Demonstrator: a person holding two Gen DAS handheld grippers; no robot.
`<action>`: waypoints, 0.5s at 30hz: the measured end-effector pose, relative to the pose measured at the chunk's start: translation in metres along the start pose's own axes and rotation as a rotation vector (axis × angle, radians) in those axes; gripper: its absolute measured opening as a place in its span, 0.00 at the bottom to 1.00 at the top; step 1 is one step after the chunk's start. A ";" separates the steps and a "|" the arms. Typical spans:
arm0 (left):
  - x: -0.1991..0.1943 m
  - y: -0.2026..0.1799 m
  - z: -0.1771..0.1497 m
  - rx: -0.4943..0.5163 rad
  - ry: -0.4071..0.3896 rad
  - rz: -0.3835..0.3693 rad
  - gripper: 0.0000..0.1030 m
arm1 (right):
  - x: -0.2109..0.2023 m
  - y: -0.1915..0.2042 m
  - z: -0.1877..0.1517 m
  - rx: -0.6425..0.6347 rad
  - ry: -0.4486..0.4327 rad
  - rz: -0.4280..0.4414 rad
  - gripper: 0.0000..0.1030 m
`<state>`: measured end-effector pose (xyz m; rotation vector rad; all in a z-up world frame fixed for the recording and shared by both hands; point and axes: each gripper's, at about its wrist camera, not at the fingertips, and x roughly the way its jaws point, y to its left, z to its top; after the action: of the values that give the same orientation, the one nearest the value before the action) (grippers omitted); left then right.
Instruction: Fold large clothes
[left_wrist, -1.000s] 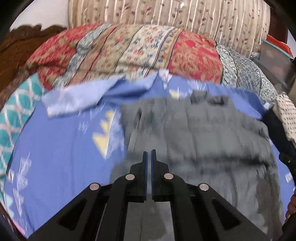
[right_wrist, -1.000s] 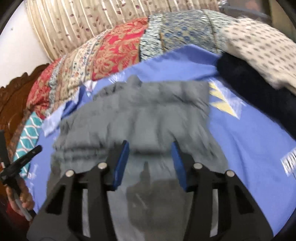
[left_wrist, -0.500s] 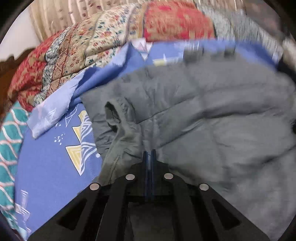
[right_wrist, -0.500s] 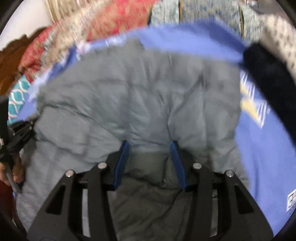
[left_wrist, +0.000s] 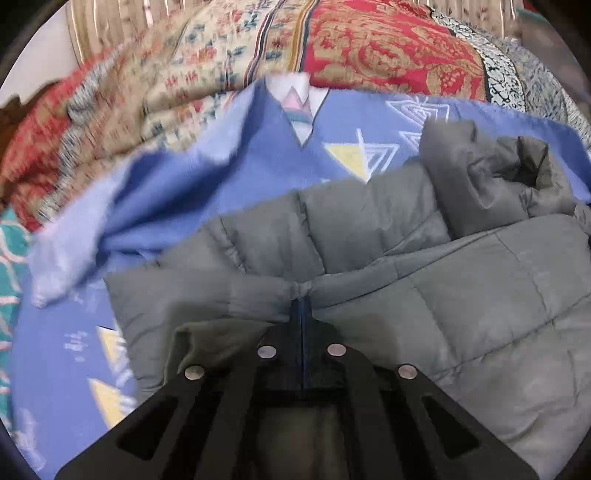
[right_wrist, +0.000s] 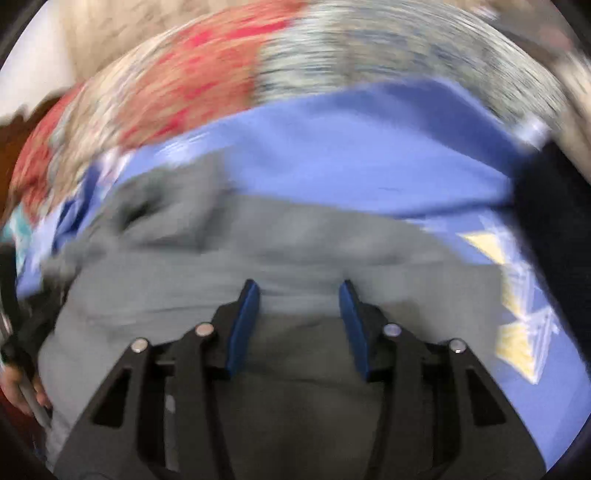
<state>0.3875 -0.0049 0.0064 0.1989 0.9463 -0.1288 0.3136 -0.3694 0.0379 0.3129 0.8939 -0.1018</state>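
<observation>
On a blue bedsheet (left_wrist: 207, 192), left gripper (left_wrist: 301, 301) jaws pinch the grey jacket (left_wrist: 461, 295); right gripper (right_wrist: 299, 291) jaws gape.

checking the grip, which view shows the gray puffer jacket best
The left wrist view: the gray puffer jacket is sharp, quilting visible, with the left hand-held gripper shut on a pinch of it. The right wrist view shows it motion-blurred under the open right hand-held gripper.

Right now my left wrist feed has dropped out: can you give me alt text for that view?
The left gripper is shut on a pinched fold of the grey quilted jacket, which lies partly folded on the blue patterned sheet. Its sleeve lies bunched at the upper right, and a red and cream floral quilt is heaped behind.
</observation>
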 end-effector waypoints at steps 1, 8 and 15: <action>-0.001 0.001 -0.001 -0.005 -0.007 -0.003 0.26 | 0.000 -0.021 0.001 0.057 0.000 0.001 0.25; -0.007 -0.024 0.000 0.095 0.025 0.115 0.26 | 0.001 -0.067 -0.007 0.199 0.048 0.030 0.01; -0.138 0.014 -0.040 0.055 -0.057 -0.003 0.26 | -0.126 -0.036 -0.056 0.079 -0.007 0.107 0.28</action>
<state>0.2785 0.0208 0.0976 0.2436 0.8865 -0.1631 0.1852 -0.3922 0.0955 0.4330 0.8657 -0.0396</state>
